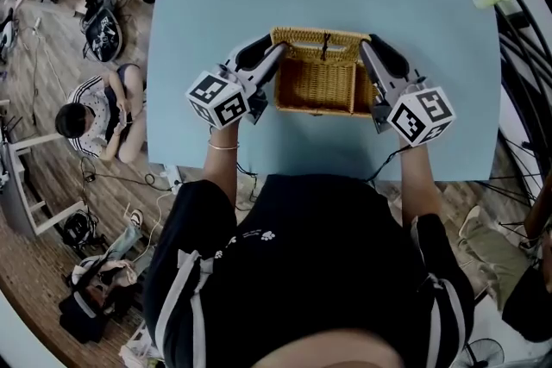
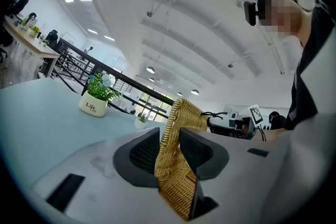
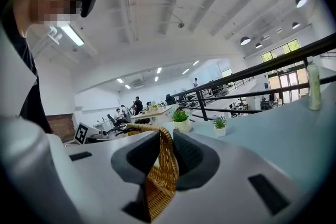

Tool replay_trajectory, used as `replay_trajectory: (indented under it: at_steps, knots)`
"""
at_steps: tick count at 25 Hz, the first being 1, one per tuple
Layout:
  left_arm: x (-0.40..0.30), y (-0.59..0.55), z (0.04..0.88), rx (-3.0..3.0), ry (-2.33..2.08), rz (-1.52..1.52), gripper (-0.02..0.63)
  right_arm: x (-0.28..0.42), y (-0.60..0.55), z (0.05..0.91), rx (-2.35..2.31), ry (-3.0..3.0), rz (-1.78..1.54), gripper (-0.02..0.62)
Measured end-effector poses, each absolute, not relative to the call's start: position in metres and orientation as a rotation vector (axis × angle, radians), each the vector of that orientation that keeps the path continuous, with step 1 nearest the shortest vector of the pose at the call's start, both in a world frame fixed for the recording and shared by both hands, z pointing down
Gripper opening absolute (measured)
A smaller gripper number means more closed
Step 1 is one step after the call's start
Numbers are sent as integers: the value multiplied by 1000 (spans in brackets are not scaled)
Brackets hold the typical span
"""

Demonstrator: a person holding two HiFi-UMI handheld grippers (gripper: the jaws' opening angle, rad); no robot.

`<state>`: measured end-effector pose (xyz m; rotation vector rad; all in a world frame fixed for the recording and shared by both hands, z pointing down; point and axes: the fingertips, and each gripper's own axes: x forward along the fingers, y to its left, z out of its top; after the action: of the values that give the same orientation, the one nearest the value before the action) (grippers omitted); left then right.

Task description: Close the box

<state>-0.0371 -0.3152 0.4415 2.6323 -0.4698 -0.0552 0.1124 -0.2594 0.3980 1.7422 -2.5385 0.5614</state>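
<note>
Black shirt (image 1: 319, 254): the person's torso fills the bottom of the head view, with both arms reaching forward so the two tools meet the box evenly.
Left gripper (image 2: 169, 140): clamped on the left edge of the woven lid (image 1: 319, 37), pads touching wicker on both sides.
Right gripper (image 3: 167, 152): same deal on the right edge, pinched on the weave.
Wicker box (image 1: 315, 86): middle of the blue table (image 1: 216, 4), straight ahead, inside exposed.
Lid position: looks stood up along the far side. Gripping both ends probably keeps it level while it swings down.
Progress: not closed yet, I'd guess.
</note>
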Motion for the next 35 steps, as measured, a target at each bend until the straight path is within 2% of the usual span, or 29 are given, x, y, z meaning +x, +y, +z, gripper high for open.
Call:
replay_trajectory:
  at_steps: [19,35]
  knots:
    - [-66,-276,446,2620,-674,-8,115,86,-199,409,1580,-2573,573,103]
    - [-74,-246,464,2577,-713,76,114,72,-165,439,1499,-2559,738,106]
